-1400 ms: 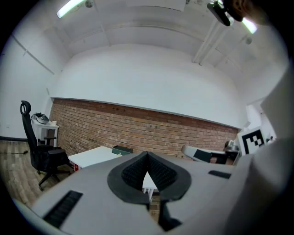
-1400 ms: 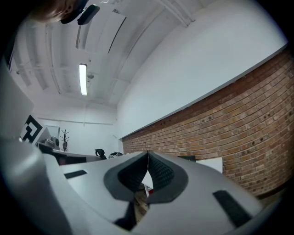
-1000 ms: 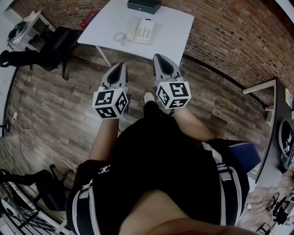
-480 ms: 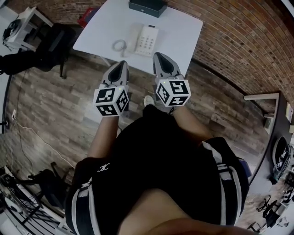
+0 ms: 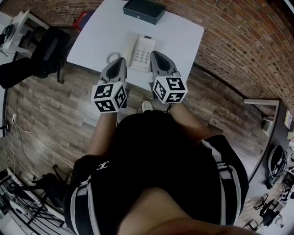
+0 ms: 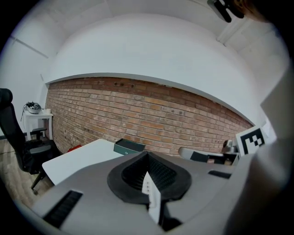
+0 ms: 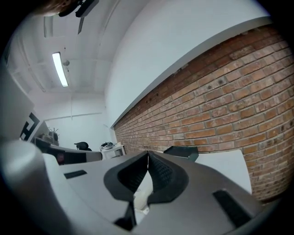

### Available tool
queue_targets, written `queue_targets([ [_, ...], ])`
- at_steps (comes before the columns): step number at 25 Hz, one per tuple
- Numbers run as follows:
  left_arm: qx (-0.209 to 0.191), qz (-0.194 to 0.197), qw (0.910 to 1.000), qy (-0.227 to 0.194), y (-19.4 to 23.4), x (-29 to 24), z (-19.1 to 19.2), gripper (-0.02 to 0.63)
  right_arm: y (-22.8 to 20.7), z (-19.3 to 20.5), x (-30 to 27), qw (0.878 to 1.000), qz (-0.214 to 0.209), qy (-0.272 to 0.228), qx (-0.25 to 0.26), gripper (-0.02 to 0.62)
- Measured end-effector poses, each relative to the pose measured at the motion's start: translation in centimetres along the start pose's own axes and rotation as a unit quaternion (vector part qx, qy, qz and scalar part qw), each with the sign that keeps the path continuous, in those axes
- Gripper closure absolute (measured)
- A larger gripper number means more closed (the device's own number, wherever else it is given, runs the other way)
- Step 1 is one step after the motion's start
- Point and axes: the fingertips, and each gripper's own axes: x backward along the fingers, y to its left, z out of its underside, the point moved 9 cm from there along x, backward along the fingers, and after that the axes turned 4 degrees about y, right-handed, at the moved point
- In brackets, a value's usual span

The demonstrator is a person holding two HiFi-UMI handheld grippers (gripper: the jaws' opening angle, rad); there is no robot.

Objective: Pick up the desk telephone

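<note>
Left gripper: the grey hand-held left gripper [image 5: 121, 60] has its jaws pressed together, nothing pinched.
Right gripper: the grey hand-held right gripper [image 5: 154, 55] is the same, jaws tight together and empty.
Telephone: the white push-button desk telephone [image 5: 140, 49] lies flat on the white rectangular table [image 5: 183, 32], between the two gripper tips and just ahead of them. Its handset is on the left gripper's side.
Cord: the looped white cord [image 5: 113, 57] sits just beside the left gripper's tip.
Step in hand: the approach, I'd say; there is no grip yet.
Doing it well: spread both pairs of jaws before coming down. Take one long side of the telephone in each gripper, lift level so the handset stays in its cradle, and leave the cord slack.
Beyond: a dark flat rectangular box [image 5: 144, 10] lies ahead of both grippers, well apart from the telephone.
Hard to see: each gripper view is mostly filled by its own grey body, with only a white sliver of telephone below the closed jaws. Whether either tip touches the table or the telephone, I cannot tell. Where the cord runs on is unclear.
</note>
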Motion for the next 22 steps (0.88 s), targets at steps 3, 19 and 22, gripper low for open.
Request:
queue_targets([
  [3, 0.023, 0.011, 0.9995, 0.020, 1.1, -2.2, -0.1, 0.606, -0.9, -0.2, -2.0, 1.000, 0.000, 0.011, -0.002, 0.597],
  [19, 0.041, 0.034, 0.9864, 0.155, 9.1, -11.7, 3.1, 0.604, -6.5, 4.3, -7.7, 0.988, 0.061, 0.111, -0.090, 0.595],
  [22, 0.049, 0.070, 0.9792, 0.184, 10.1, -13.8, 3.7, 0.542, -7.4, 5.4, -9.0, 0.984, 0.061, 0.125, -0.111, 0.536],
])
